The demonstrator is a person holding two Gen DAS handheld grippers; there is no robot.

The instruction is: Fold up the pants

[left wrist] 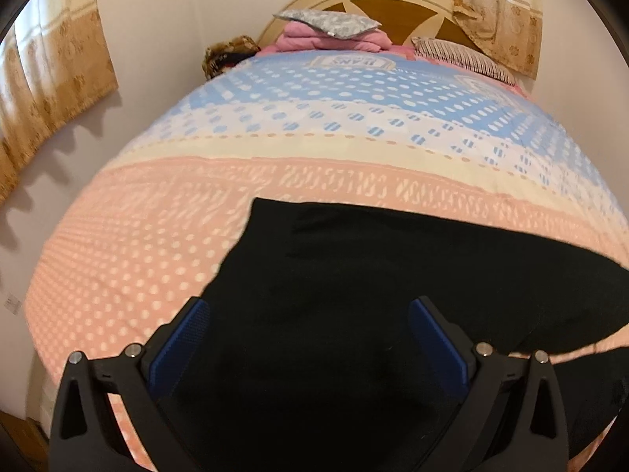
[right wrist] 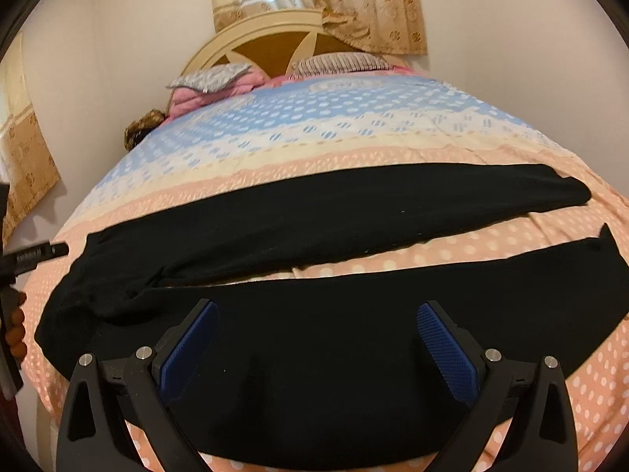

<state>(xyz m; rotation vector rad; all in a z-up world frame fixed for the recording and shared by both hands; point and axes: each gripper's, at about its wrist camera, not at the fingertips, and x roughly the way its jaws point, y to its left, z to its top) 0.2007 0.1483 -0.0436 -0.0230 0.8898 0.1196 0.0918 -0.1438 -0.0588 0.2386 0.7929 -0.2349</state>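
Nearest us, our left gripper (left wrist: 308,314) and right gripper (right wrist: 316,318) both hover with jaws wide, holding nothing, over the black pants (right wrist: 314,212). The pants lie flat across the bedspread's (right wrist: 275,126) near end, long axis left-right, waist left, legs split rightward. Farther off, bare bedspread reaches the pillows (right wrist: 208,76).

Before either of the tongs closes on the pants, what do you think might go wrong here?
1. The black pants lie flat on the bedspread, so the open right tongs might pinch the cover too.
2. The legs are spread apart, so a fold may come out uneven.
3. The left tongs, also open, face featureless black cloth, hiding edges.
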